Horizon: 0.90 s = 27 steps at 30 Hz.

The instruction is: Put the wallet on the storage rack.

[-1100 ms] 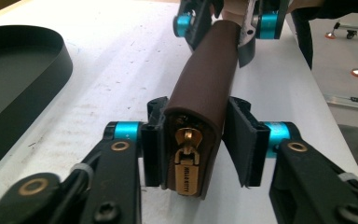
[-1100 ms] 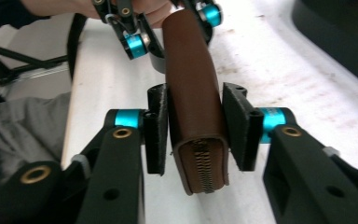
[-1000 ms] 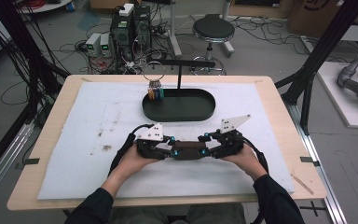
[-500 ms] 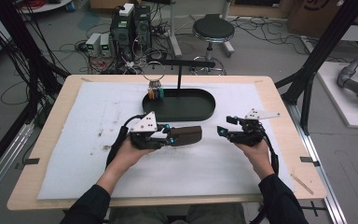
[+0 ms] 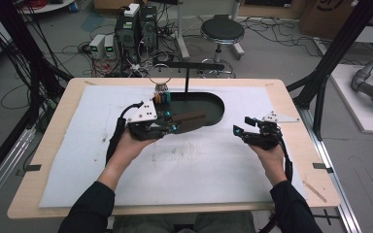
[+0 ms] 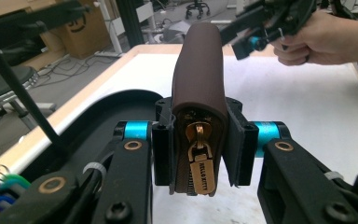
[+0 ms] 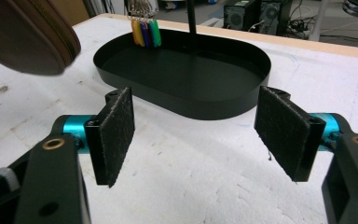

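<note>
Brown zip wallet (image 6: 200,88) clamped in left tongs (image 6: 199,149); right tongs (image 7: 196,135) apart, probably bare.

Open white mat (image 5: 194,165) is lying between both hands; the black oval metal tray (image 5: 213,104) and its upright post (image 5: 186,80) are blocking the far side.

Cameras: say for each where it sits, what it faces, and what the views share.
High view: above the table's near side, looking down; both forearms, left gripper, right gripper.
Left gripper view: on that gripper, facing the clamped brown wallet; the other hand beyond.
Right gripper view: between open pads, facing the black tray.
Shared: wallet, tray, colored key tags.
</note>
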Each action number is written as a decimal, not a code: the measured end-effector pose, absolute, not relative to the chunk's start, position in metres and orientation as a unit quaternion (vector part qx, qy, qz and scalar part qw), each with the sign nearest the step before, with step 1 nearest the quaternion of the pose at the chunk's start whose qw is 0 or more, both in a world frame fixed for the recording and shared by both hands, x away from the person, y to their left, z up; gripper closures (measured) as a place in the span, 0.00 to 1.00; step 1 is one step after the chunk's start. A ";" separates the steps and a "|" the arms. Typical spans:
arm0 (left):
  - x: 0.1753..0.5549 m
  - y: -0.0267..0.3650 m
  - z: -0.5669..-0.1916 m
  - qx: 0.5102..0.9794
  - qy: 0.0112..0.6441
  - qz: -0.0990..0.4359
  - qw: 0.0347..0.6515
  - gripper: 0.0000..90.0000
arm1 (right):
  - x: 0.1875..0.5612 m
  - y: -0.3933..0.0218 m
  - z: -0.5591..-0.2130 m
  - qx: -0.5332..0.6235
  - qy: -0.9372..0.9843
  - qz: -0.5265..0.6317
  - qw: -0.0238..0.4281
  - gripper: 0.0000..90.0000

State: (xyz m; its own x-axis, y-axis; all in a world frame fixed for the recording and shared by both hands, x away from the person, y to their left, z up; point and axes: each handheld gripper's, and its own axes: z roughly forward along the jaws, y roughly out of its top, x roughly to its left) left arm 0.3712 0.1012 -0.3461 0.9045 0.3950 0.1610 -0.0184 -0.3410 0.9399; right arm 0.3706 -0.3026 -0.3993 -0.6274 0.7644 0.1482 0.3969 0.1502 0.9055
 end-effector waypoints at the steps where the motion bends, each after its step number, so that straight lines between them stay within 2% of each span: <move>1: 0.373 0.101 -0.344 0.798 0.118 0.186 0.561 0.75 | 0.371 -0.303 -0.399 0.395 0.737 0.520 0.176 0.32; 10: 0.392 0.098 -0.334 0.800 0.118 0.219 0.546 0.76 | 0.373 -0.306 -0.400 0.401 0.732 0.522 0.176 0.32; 27: 0.429 0.084 -0.354 0.815 0.101 0.275 0.499 0.76 | 0.373 -0.308 -0.400 0.404 0.727 0.526 0.178 0.33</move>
